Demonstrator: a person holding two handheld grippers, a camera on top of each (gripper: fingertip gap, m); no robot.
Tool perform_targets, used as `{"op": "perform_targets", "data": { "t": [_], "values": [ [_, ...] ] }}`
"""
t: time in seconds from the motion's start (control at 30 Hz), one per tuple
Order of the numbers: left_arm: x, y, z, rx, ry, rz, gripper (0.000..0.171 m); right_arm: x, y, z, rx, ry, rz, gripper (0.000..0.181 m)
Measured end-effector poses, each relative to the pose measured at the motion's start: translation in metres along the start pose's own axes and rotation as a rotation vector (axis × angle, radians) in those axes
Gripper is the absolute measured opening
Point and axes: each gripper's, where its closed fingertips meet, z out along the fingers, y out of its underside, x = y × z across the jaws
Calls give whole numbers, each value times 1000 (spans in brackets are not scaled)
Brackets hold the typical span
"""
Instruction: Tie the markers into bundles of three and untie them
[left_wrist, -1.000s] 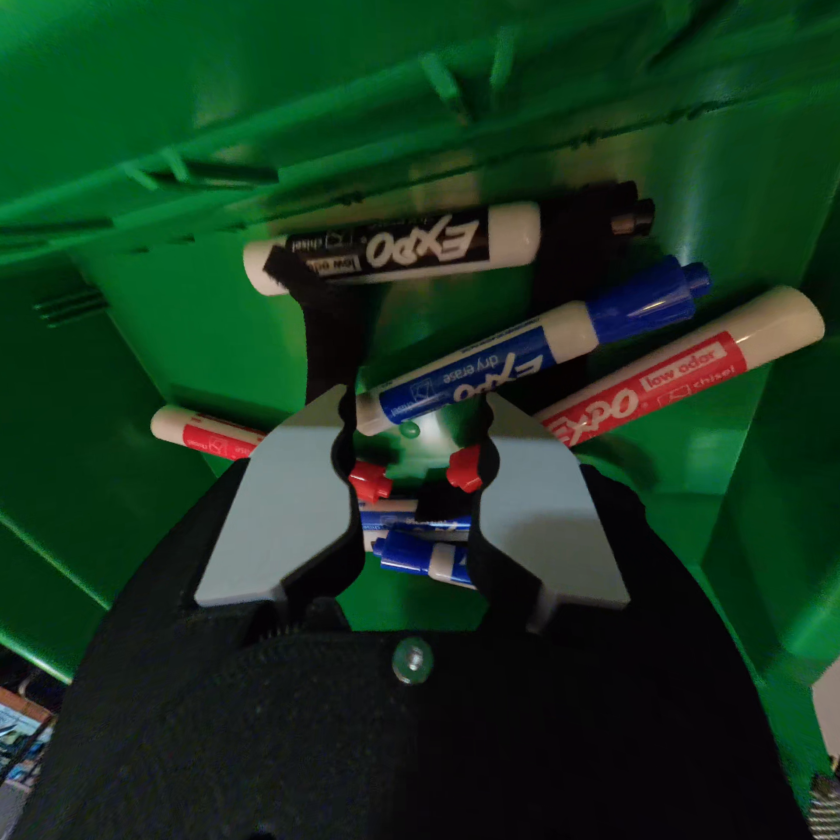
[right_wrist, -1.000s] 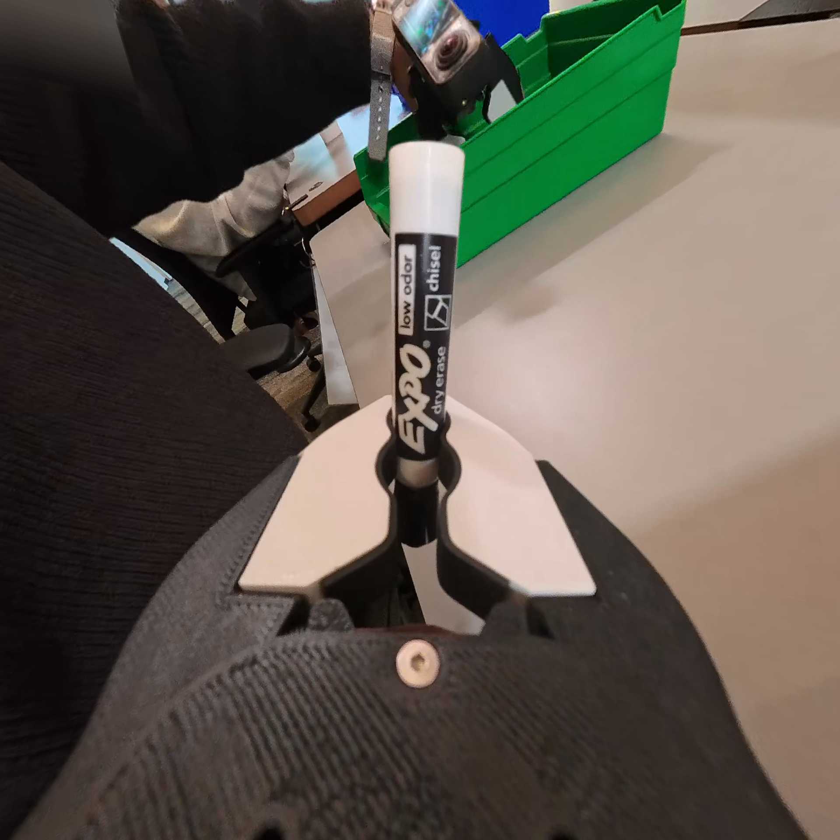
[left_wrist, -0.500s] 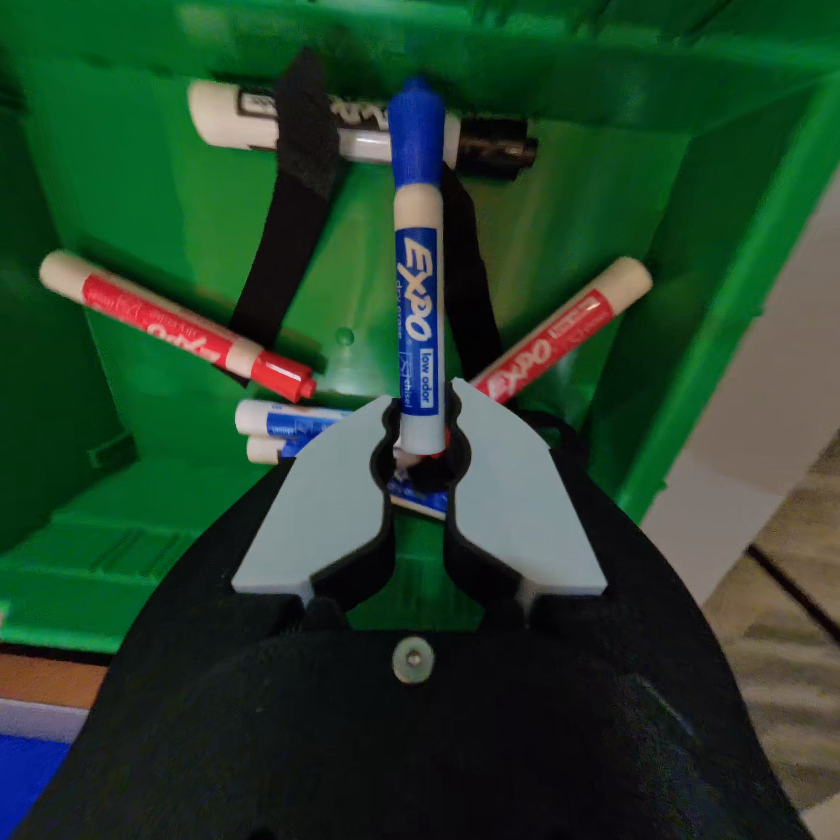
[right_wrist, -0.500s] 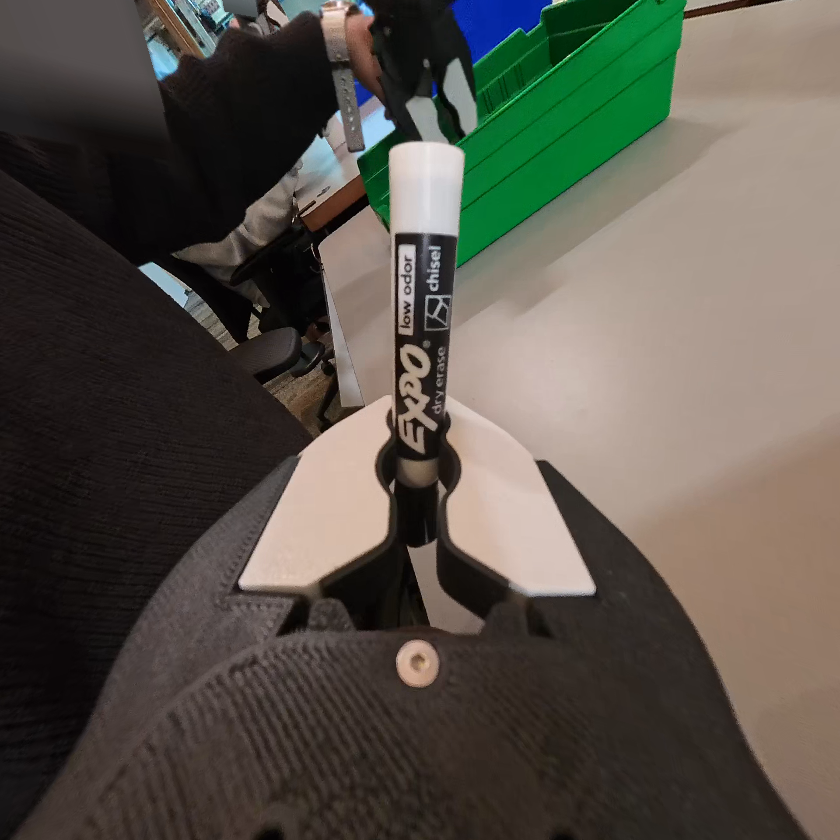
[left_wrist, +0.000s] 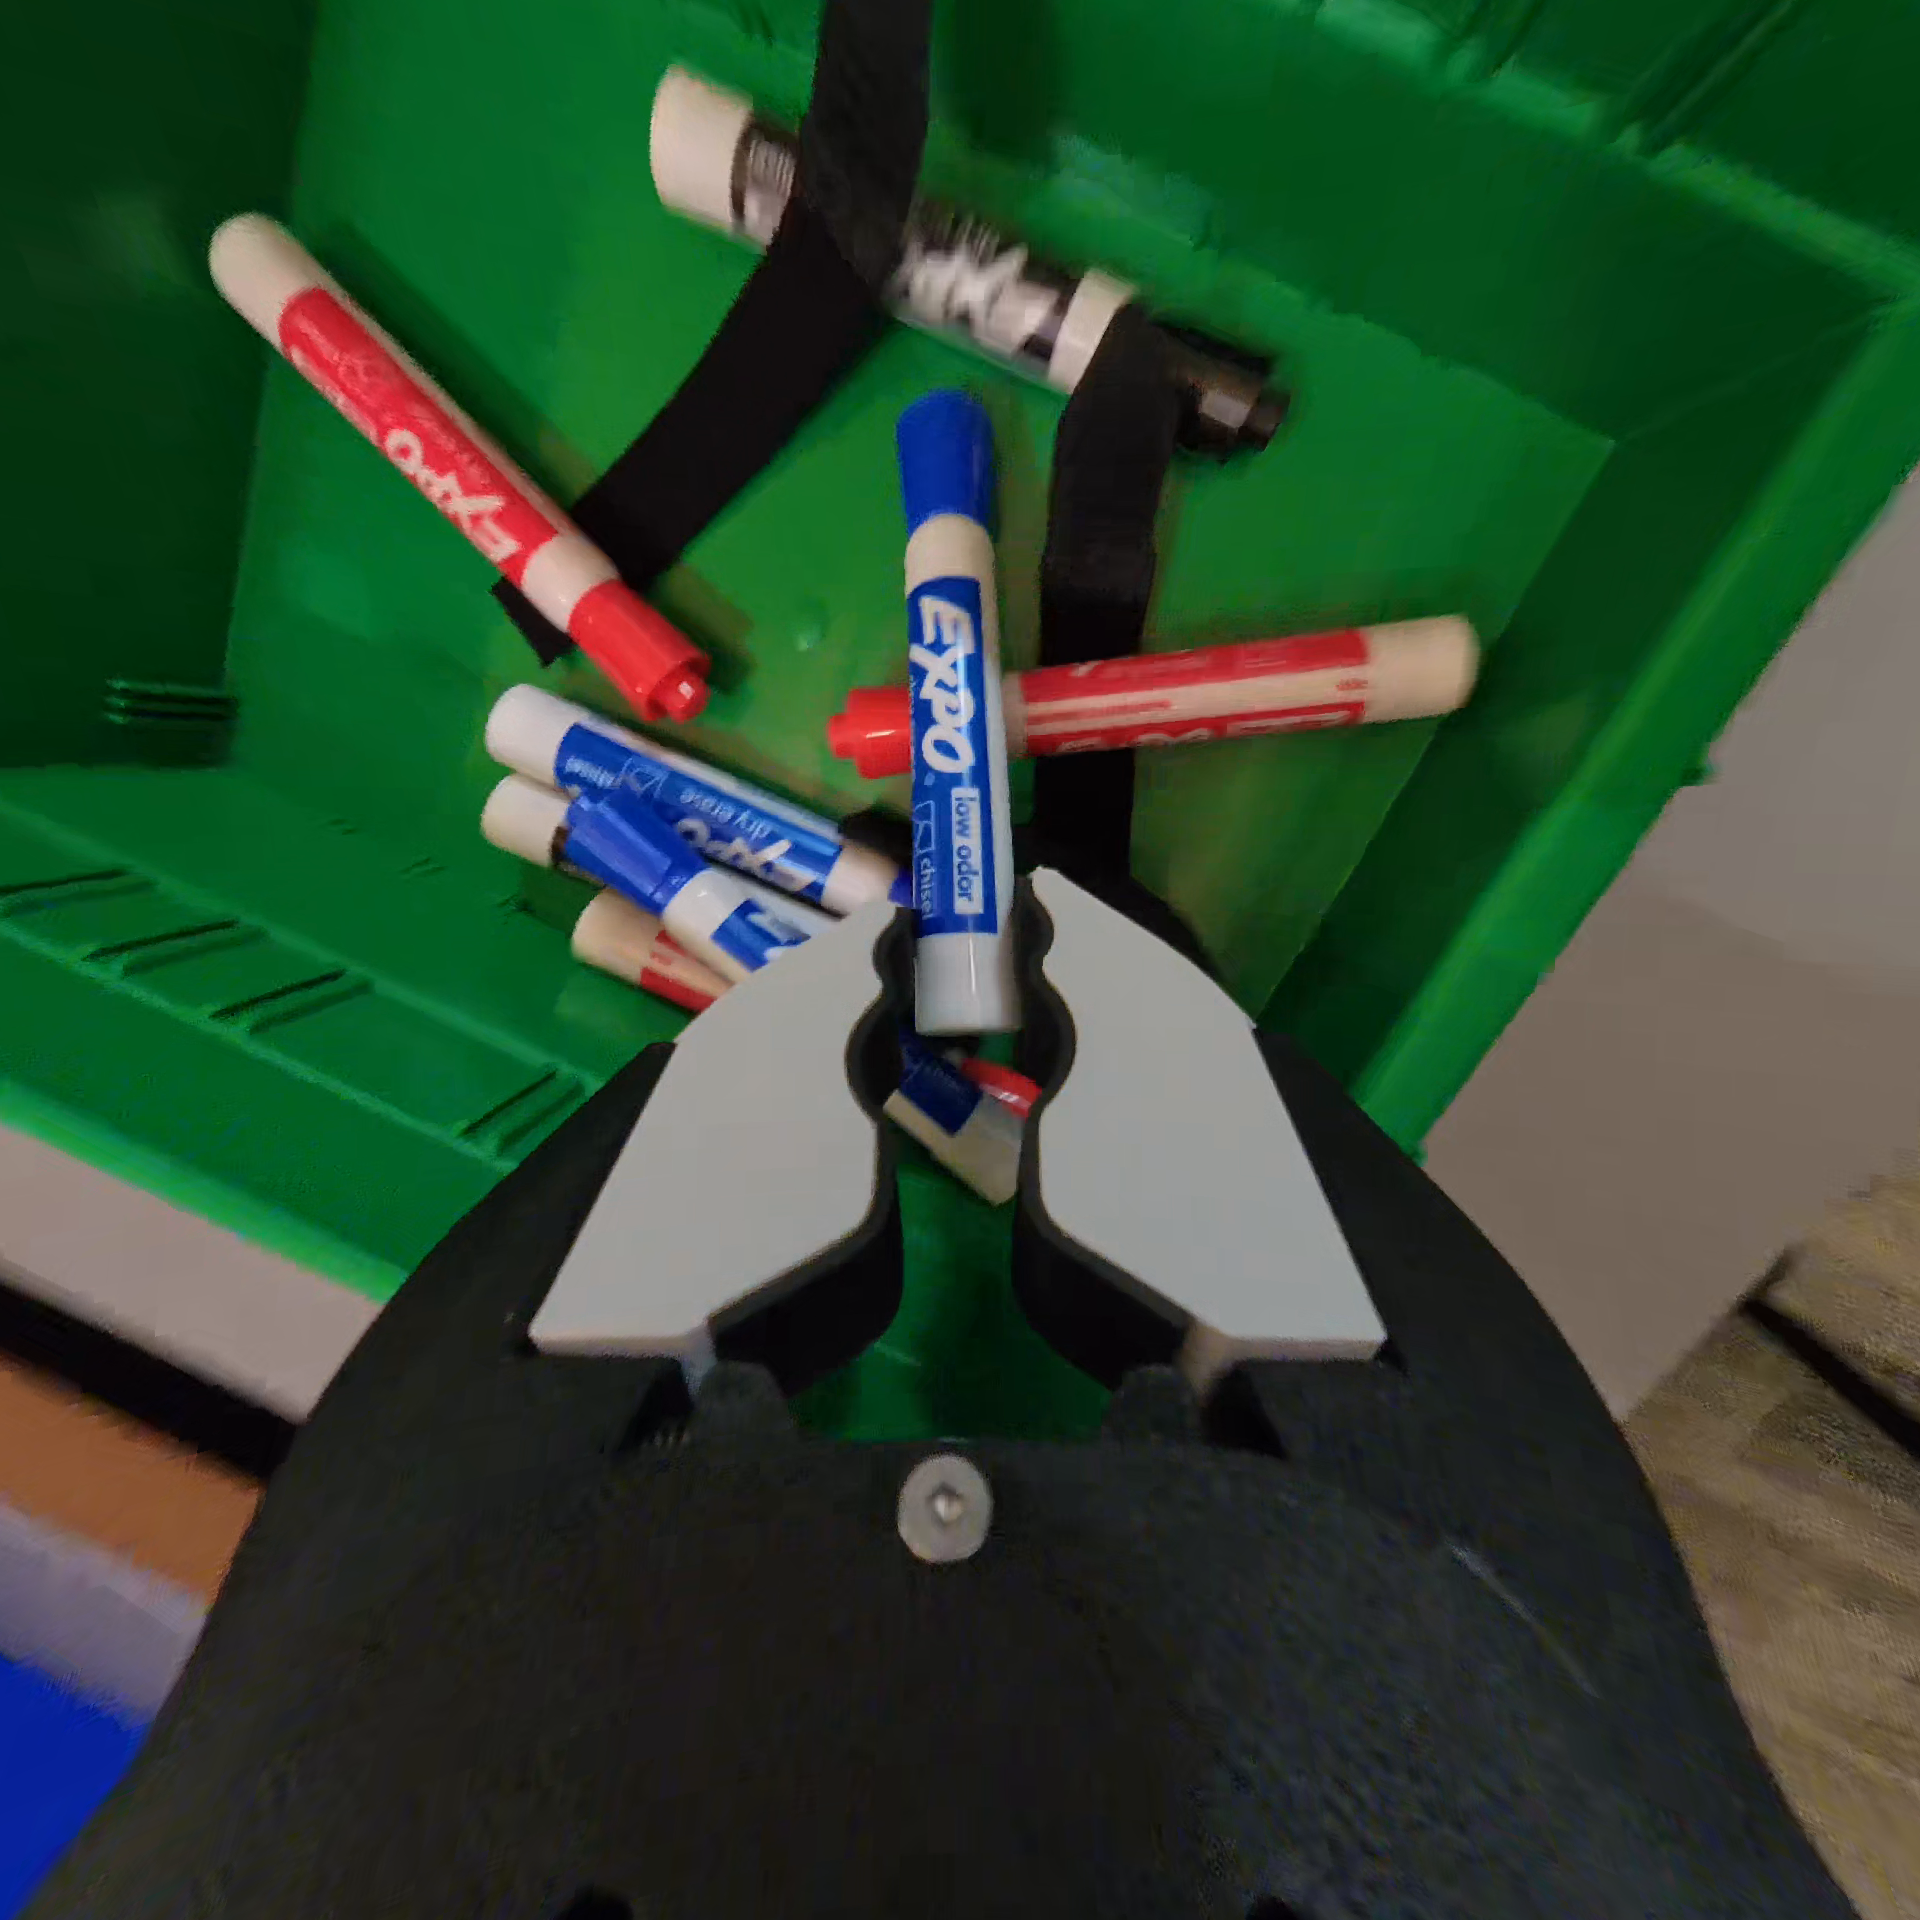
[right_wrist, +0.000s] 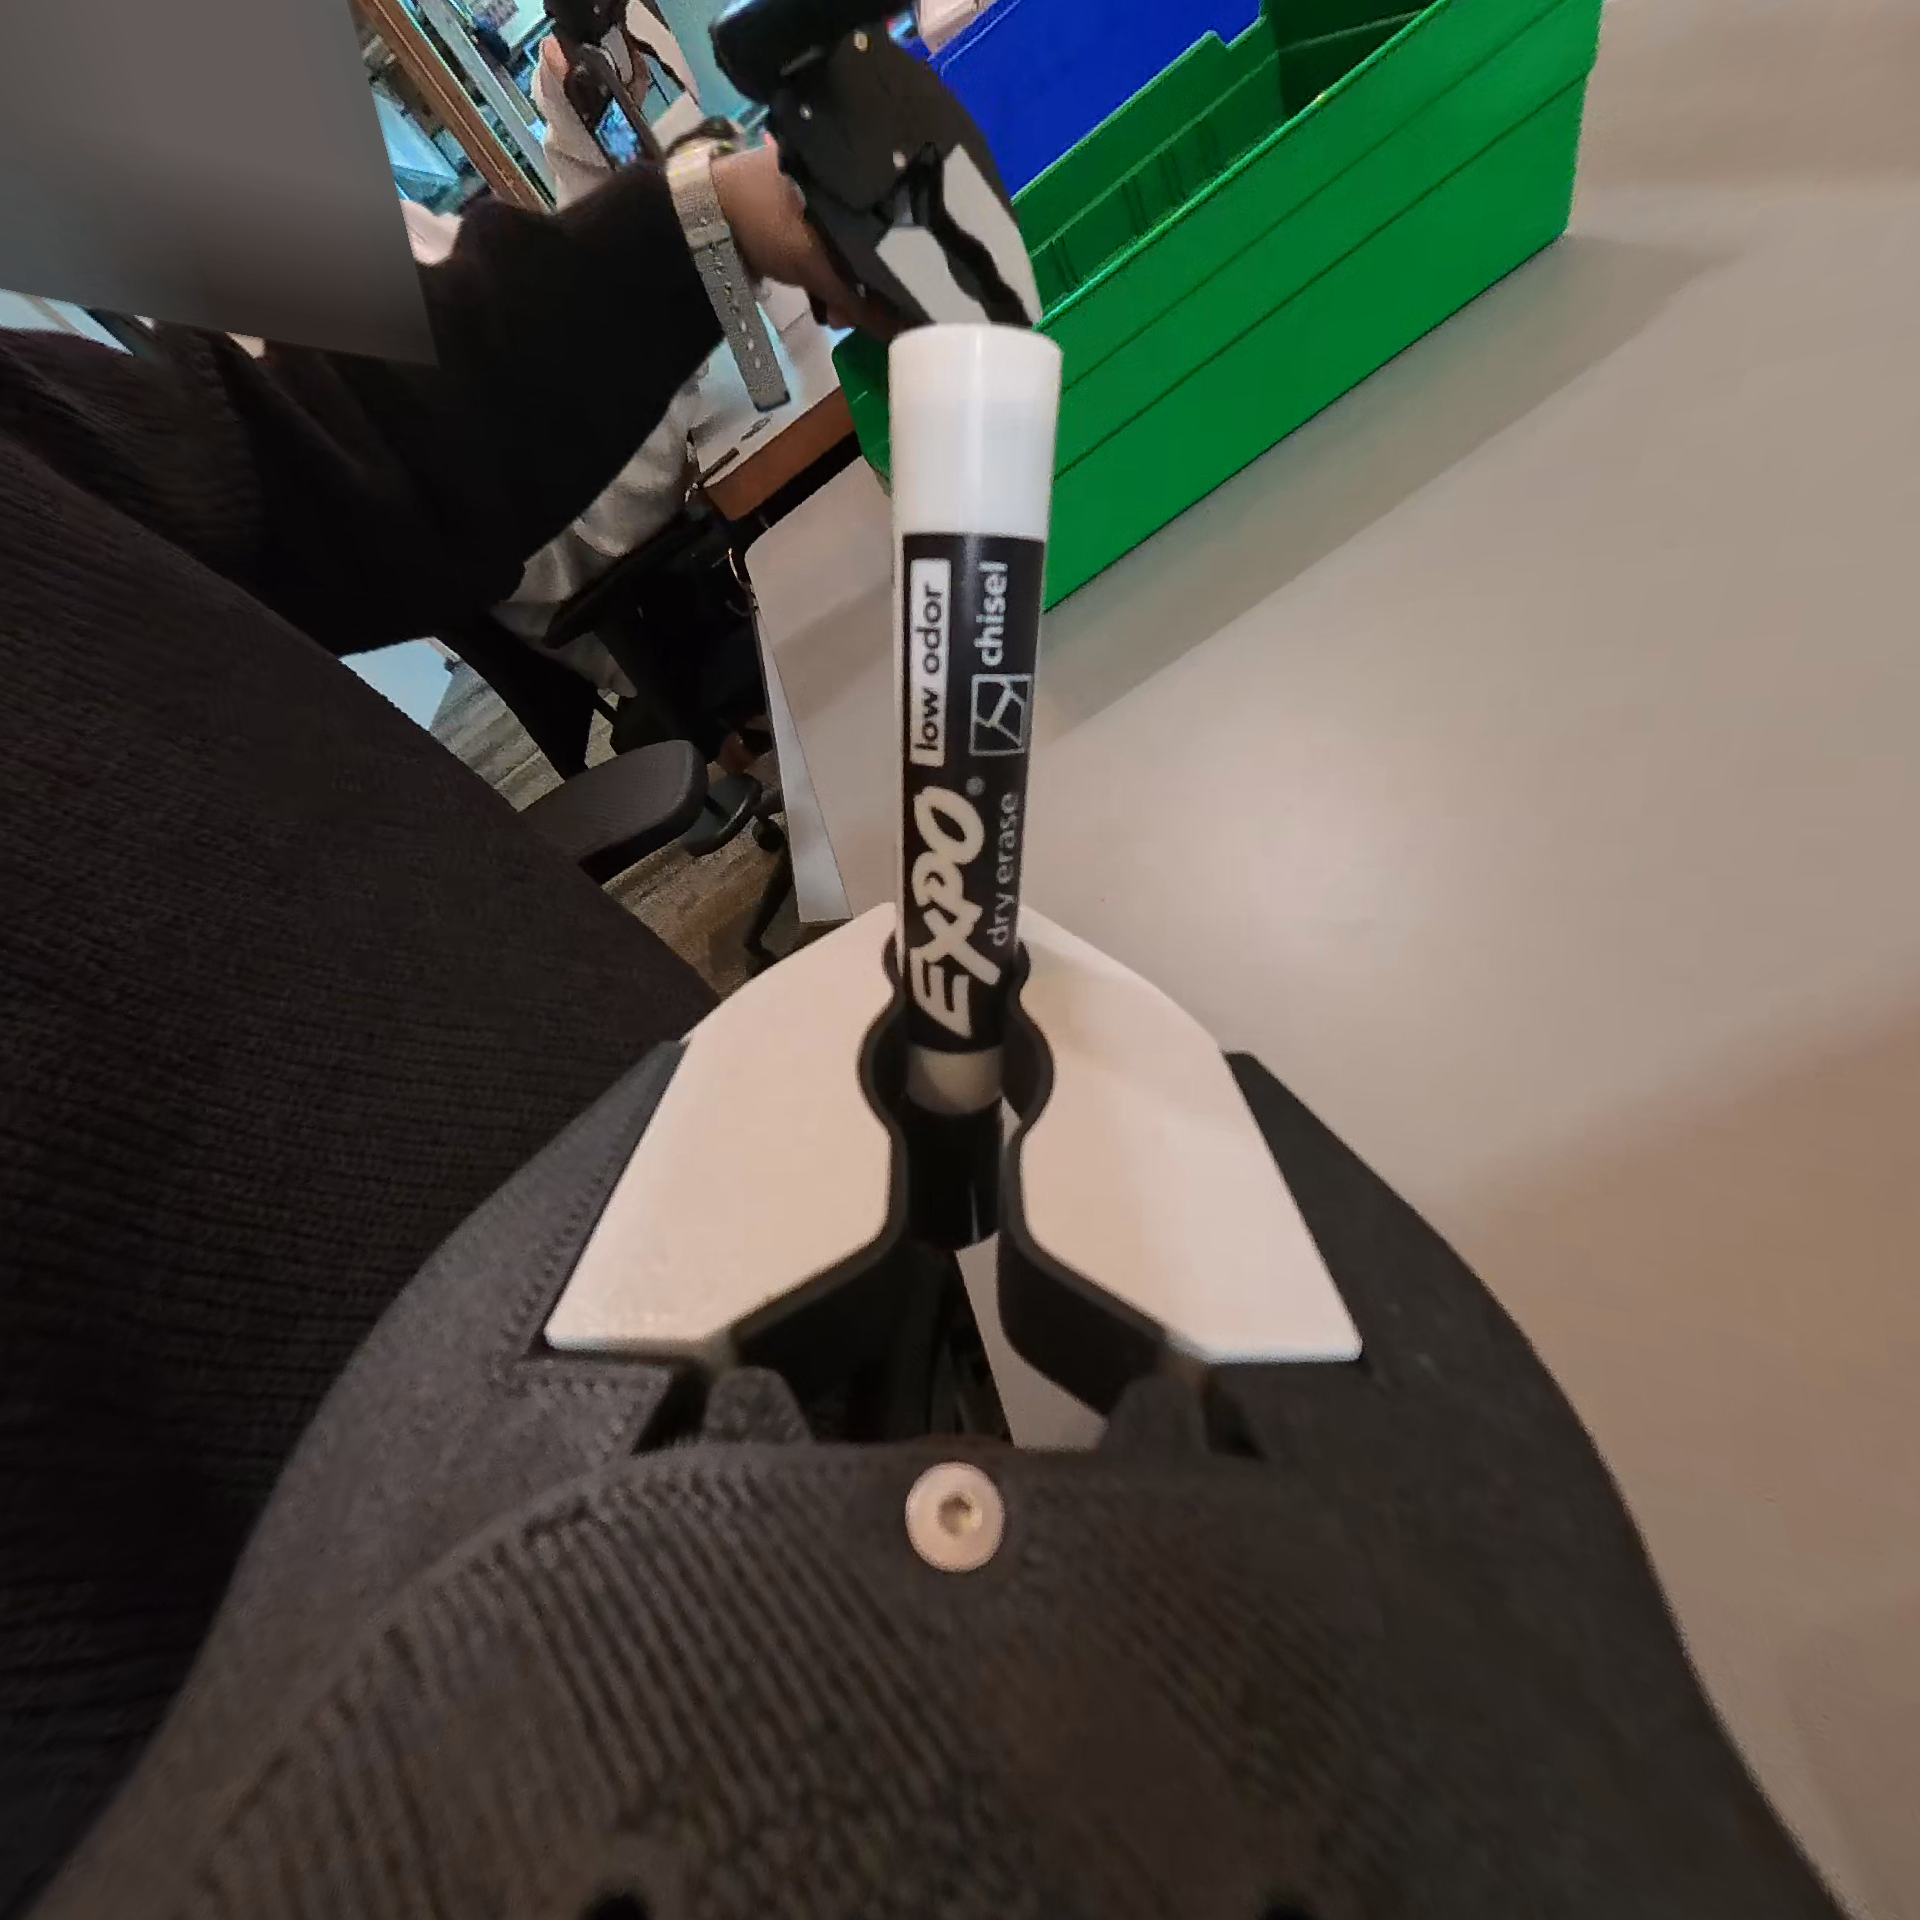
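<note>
Gripping a blue marker (left_wrist: 954, 727) over green bin (left_wrist: 1558, 790), left hand-held gripper (left_wrist: 961, 940), right one (right_wrist: 956, 977) clamping black marker (right_wrist: 966, 748) above grey table (right_wrist: 1455, 831)

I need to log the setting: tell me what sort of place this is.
Probably an office or lab workspace: a grey table carrying a green bin of markers, and an office chair on carpet beyond the table's edge.

A green bin (left_wrist: 1351, 260) stands on a pale grey table (right_wrist: 1455, 831), with a blue bin (right_wrist: 1091, 94) just behind it. Inside lie two red markers (left_wrist: 436, 457) (left_wrist: 1226, 691) well apart, a black marker (left_wrist: 977, 281) by the far wall, a heap of blue markers (left_wrist: 675, 800), and black straps (left_wrist: 769, 343) crossing the black marker. A black office chair (right_wrist: 634, 795) stands beyond the table edge.
</note>
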Motion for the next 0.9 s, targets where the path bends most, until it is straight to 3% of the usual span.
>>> {"op": "perform_targets", "data": {
  "t": [0.1,0.27,0.37,0.47,0.63,0.9],
  "values": [
    [-8,5,4,-107,-114,29,21,0,-2,-1,10,0,5,13],
    [2,12,14,-253,-131,129,24,1,1,1,0,-4,13,14],
    [7,17,24,-306,-102,101,30,1,4,3,-13,-2,8,14],
    [4,13,27,-296,-112,87,32,1,5,3,-20,3,4,14],
    [-6,9,24,-275,-129,-6,22,4,7,3,-22,1,15,14],
    [-36,-17,-20,-19,-275,-224,22,6,10,4,-33,-2,26,14]
  ]
}}
